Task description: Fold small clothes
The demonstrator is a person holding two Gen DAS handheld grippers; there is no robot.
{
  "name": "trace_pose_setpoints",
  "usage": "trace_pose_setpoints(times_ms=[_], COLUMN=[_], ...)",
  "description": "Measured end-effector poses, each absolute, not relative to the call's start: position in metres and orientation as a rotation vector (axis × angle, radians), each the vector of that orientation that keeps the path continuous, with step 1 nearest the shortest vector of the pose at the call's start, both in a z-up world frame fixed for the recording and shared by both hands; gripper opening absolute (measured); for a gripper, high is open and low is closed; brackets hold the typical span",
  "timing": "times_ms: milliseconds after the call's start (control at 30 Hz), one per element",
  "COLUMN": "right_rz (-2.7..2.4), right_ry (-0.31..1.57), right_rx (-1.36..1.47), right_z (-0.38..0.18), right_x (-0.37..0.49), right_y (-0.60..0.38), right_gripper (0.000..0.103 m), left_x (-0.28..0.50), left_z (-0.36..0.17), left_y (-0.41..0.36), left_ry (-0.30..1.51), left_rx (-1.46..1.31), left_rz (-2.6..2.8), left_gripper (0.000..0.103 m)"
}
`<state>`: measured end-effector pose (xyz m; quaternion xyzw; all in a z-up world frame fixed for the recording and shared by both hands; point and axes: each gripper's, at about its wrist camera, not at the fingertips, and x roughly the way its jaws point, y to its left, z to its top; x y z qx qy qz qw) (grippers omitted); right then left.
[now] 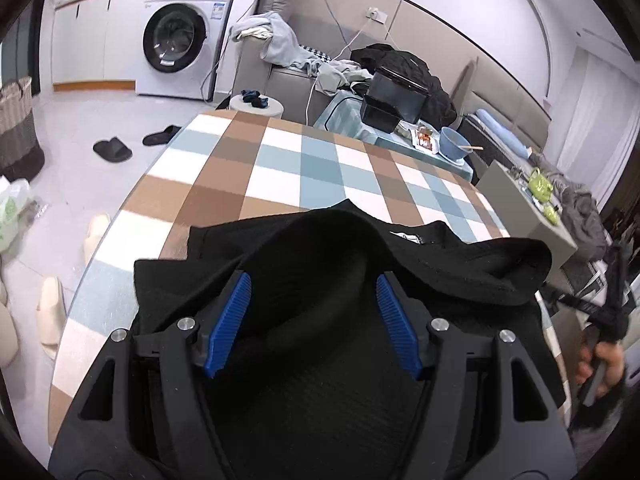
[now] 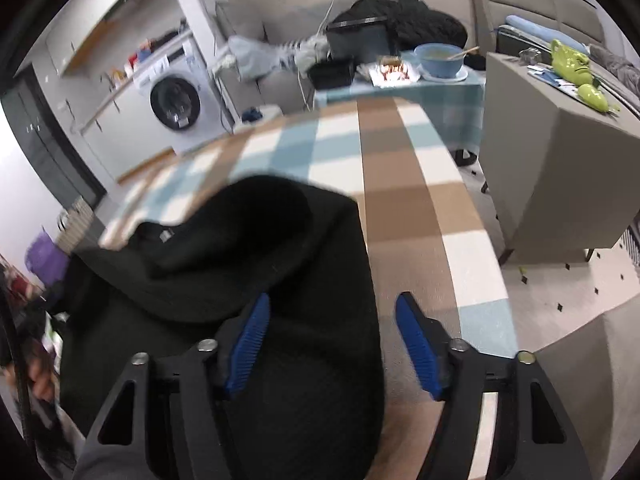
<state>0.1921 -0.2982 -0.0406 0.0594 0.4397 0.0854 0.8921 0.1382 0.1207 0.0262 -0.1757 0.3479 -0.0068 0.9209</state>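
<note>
- Garment first, from the left wrist view: a black garment lies on the checked tablecloth in the lower half of the frame, its nearest fold humped up right ahead of the left gripper.
- The left gripper's blue pads stand well apart with black cloth seen between and below them; neither pad presses on it, so the jaws are open and holding nothing.
- A white label near the neckline shows at centre right, so the garment's long axis appears to run left to right across this frame, with the gripper aimed at the middle of its near edge.
- At the far right edge a hand holds the other tool, beside the garment's right end.
- In the background a washing machine sits upper left and a blue bowl right of centre.
- From the right wrist view, which is blurred, the same black garment fills the lower left, while bare checked tablecloth runs up the centre and right.
- The right gripper is open and empty: its left pad sits over the cloth's edge, its right pad over bare tablecloth.
- The garment's right-hand edge thus lies between the jaws; my judgement is that the right hand is nearer that edge, the left nearer the humped middle.
</note>
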Motion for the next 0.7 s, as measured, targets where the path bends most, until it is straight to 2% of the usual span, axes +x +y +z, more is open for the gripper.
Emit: trace_pose_setpoints(times_ms=[100,200,400,500,700], right_rz=[0.173,0.154,0.057,0.097,0.152], right_ry=[0.973,0.94,0.898,0.895,0.931], right_rx=[0.112,0.048,0.245,0.303,0.24], right_z=[-0.06,-0.059,-0.043,-0.036,-0.039], right_x=[0.209,0.227,0.261,0.259,0.247], right_y=[-0.291,-0.277,-0.3,-0.308,-0.302], right_gripper=[0.064,0.064,0.065,0.065,0.066], left_x=[0.134,0.131,0.122,0.12,0.118], left_z=[0.025,0.026,0.029,0.027,0.011], left_y=[0.126,0.128,0.149,0.167,0.197], left_ry=[0.714,0.714,0.69,0.694,0.742], left_rx=[-0.375,-0.356,-0.377,-0.396,-0.454], left_rz=[-0.01,0.009,0.079,0.129,0.17], left_gripper=[0.063,0.063,0.063,0.063,0.063])
